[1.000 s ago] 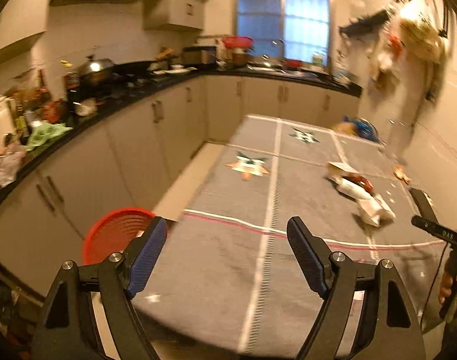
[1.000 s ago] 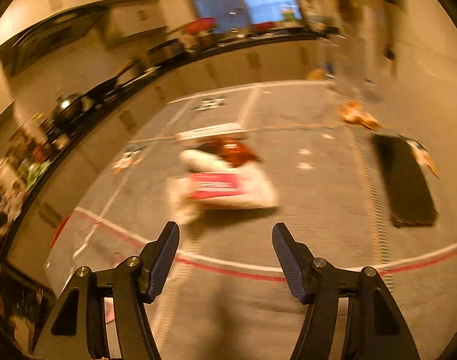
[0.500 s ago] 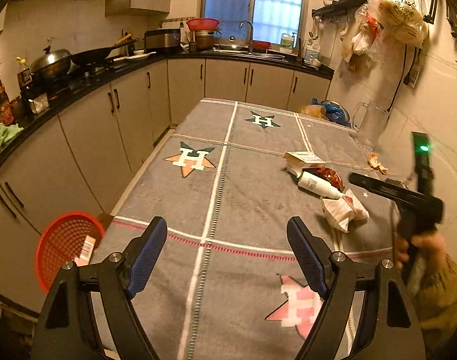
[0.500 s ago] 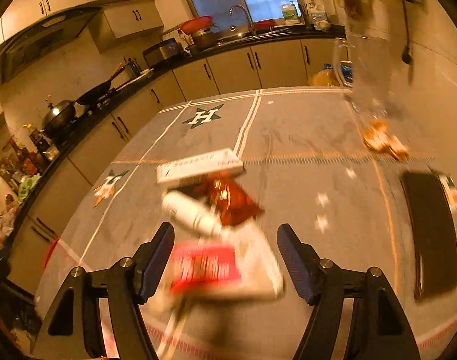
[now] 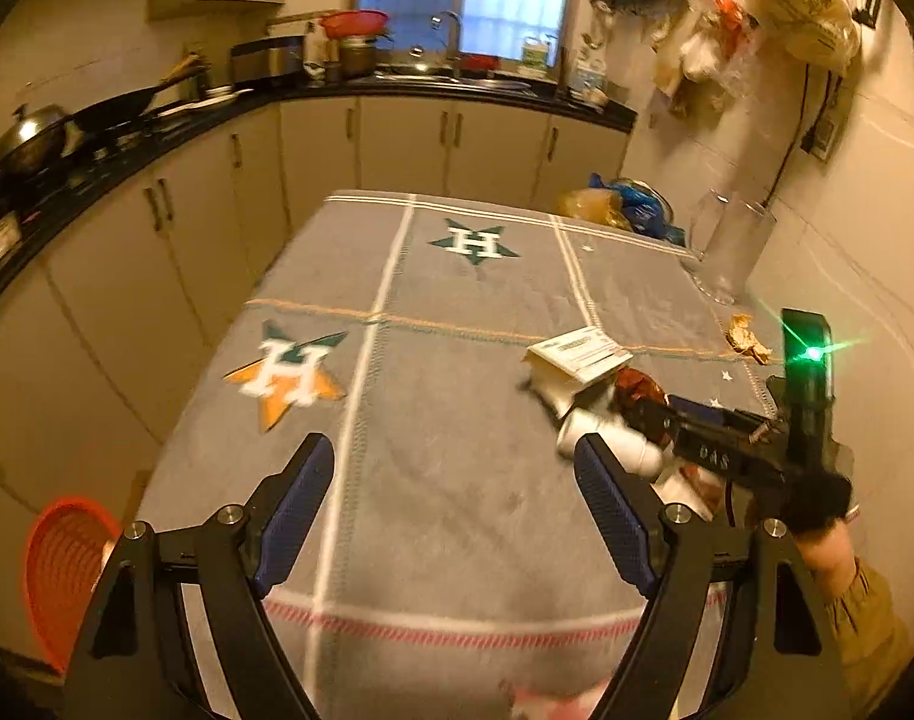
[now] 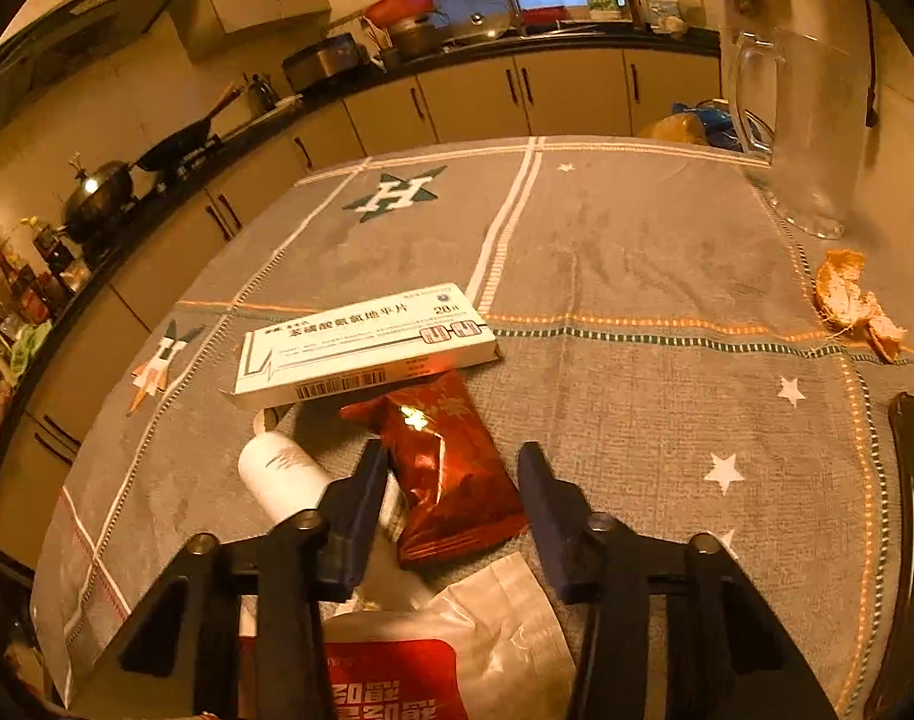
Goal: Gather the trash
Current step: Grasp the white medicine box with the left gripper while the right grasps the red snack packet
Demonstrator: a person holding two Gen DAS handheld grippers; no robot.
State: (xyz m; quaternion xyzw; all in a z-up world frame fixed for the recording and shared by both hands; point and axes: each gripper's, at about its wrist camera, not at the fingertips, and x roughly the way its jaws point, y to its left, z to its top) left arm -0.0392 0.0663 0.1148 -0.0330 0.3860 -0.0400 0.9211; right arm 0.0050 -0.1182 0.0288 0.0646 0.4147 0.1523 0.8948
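Two grippers are being held over the table [image 5: 457, 480]: left gripper [image 5: 454, 501] gaping, empty; right gripper [image 6: 451, 495] jaws being closed around the red wrapper [image 6: 451, 480], not yet pressing it.

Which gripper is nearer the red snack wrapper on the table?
Right. The right gripper has its closing jaws on either side of the red snack wrapper, not yet pressing it. The left gripper hangs open over bare cloth, off to the wrapper's left.

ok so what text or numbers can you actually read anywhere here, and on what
"H": on the green star and the orange star of the tablecloth.
"20": on the white box; its Chinese lettering is too small to read.
"DAS": on the right gripper.
Red-and-white packet: characters cut off, unreadable.
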